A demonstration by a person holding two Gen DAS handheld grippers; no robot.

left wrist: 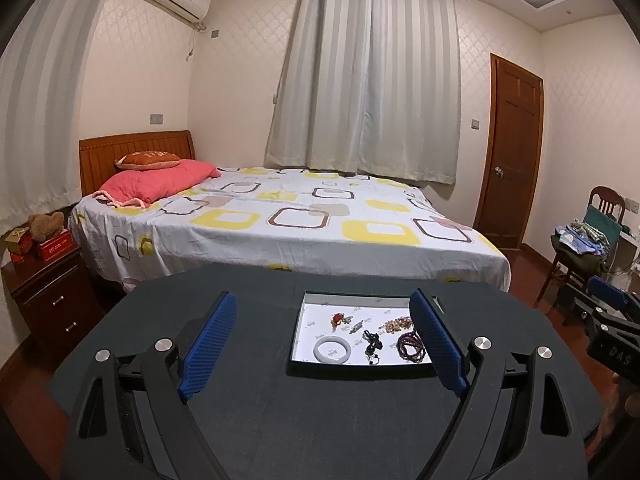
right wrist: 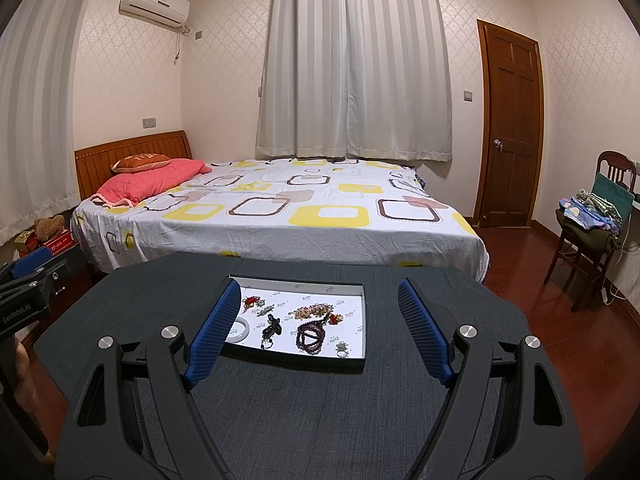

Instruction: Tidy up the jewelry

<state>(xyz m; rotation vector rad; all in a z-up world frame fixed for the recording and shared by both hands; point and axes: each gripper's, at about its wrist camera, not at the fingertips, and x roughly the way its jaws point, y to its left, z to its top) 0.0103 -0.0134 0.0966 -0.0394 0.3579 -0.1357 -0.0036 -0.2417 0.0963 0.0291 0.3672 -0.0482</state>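
Bedroom behind, a dark table (right wrist: pixel 320 400) carries a shallow tray (right wrist: pixel 296 360) gathering the jewelry (right wrist: pixel 310 334). Just short of the tray, left gripper (left wrist: pixel 322 344) and right gripper (right wrist: pixel 320 330) hover, fingers apart, holding nothing, seemingly ready to pick.

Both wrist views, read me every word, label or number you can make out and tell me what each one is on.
"GenRobot.AI": side of the left hand-held gripper, seen in the right wrist view, small and partly guessed.
"DAS": body of the right hand-held gripper, seen in the left wrist view.
Repeated print on the tray lining: too small to read.
Lettering on the orange pillow, red box and air conditioner label: blurred, unreadable.
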